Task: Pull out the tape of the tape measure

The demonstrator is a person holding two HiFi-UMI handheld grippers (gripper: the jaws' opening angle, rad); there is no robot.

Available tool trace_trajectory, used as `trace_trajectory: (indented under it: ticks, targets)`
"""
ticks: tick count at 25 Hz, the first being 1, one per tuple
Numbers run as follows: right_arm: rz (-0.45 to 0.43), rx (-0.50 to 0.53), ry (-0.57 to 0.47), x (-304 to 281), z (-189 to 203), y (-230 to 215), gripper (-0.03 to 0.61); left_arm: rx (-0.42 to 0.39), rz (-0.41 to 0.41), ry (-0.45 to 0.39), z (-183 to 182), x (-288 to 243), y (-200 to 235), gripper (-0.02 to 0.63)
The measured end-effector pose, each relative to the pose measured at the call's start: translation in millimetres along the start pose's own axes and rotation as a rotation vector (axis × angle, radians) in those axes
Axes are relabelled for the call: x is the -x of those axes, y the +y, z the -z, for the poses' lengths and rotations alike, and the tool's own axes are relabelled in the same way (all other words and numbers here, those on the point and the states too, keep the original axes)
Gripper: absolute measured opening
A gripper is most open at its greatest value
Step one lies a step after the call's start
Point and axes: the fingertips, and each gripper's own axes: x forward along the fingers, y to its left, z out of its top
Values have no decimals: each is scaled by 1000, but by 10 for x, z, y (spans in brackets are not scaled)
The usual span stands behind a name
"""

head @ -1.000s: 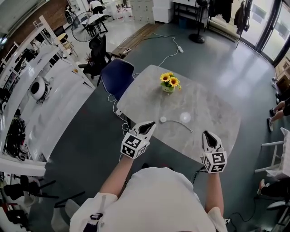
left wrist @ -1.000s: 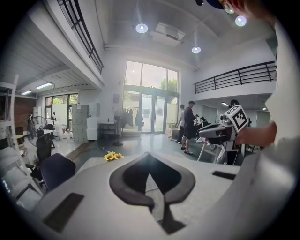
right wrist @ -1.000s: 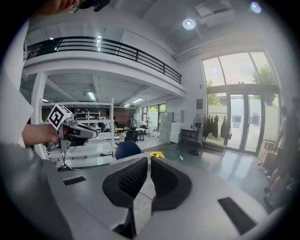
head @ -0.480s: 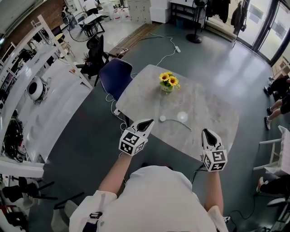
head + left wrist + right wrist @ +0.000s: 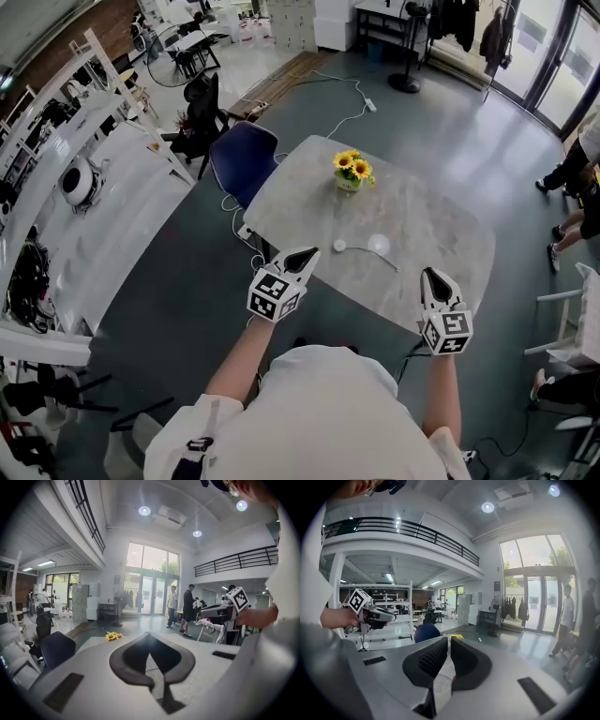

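at the left, the left gripper (image 5: 307,254) hangs over the floor just off the near left edge of the marble table (image 5: 427,211). its claw is closed, tips meeting with nothing between them. beyond it a blue chair (image 5: 242,157) stands at the table's far left corner, and a small pot of sunflowers (image 5: 350,170) sits on the far part of the top.

moving right, a small white disc (image 5: 338,247) lies toward the near side of the table, with a thin pale strip (image 5: 375,258) curving from it toward the near edge. just beside it is the round white tape measure (image 5: 379,244). it is too small here to tell whether the strip is its tape or where the tab sits.

further right, the right gripper (image 5: 432,275) hovers over the near right edge, well apart from the case. its claw is drawn together too, with only a sliver of gap and nothing in it.

the case looks light and smooth, so it will likely skate across the polished stone if tugged. one claw should pinch the rim of the body flat-on to anchor it. the other should take the tab at the tape's end, since a thin flexible tape would slip from the pads or kink if pinched along its length.
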Motion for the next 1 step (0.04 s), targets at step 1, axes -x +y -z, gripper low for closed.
trace_trajectory:
  ticks: [1]
  targets:
    - [-1, -1, -3, -8, -4, 14, 44, 0, -2, 1, 11, 14, 12, 8]
